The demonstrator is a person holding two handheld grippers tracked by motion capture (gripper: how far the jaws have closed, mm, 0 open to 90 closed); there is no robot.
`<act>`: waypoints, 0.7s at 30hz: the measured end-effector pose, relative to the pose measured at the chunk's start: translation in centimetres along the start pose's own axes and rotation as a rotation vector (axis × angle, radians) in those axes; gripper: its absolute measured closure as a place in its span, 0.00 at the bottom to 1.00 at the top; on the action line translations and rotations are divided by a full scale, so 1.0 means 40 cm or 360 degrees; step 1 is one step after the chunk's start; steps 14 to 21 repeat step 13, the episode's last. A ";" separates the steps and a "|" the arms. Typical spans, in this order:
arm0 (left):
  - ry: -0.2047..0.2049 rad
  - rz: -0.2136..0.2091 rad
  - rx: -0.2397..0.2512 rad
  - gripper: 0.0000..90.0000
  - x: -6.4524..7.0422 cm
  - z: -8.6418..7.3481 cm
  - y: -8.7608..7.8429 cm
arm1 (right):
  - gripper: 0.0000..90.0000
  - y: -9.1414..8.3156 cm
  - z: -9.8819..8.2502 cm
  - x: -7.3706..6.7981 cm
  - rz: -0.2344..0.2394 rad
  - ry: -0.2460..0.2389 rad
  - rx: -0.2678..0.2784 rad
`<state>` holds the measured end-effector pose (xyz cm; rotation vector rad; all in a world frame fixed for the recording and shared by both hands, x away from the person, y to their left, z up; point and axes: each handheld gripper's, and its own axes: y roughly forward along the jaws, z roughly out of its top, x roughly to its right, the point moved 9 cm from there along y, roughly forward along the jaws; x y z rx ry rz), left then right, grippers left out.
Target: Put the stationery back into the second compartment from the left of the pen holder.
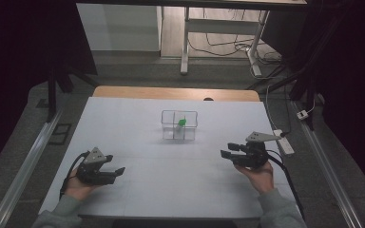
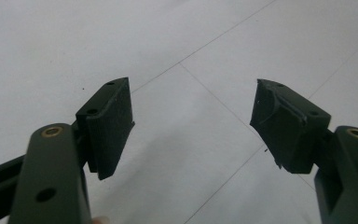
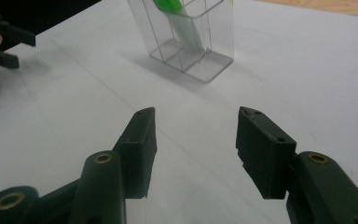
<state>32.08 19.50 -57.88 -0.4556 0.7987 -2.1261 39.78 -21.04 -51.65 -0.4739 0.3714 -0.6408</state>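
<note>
Clear plastic divided box [image 1: 179, 125] holding green stick [image 1: 181, 122], left gripper [image 1: 115, 171] jaws released, right gripper [image 1: 228, 149] jaws released

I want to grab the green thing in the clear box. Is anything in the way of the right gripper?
Nothing lies on the white table between the open right gripper and the clear box. The green thing sits inside, behind the box's walls.
</note>
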 end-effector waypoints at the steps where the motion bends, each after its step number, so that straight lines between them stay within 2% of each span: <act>1: -0.0002 -0.0001 0.0001 0.32 0.000 0.001 0.000 | 0.53 -0.008 -0.008 0.002 -0.0005 -0.0004 0.0000; 10: 0.0008 -0.0006 0.0004 0.32 0.006 0.007 0.003 | 0.50 -0.039 -0.059 0.026 -0.0053 -0.0010 -0.0030; 21: 0.0006 -0.0008 0.0002 0.32 0.005 0.008 0.004 | 0.50 -0.040 -0.064 0.029 -0.0060 -0.0013 -0.0033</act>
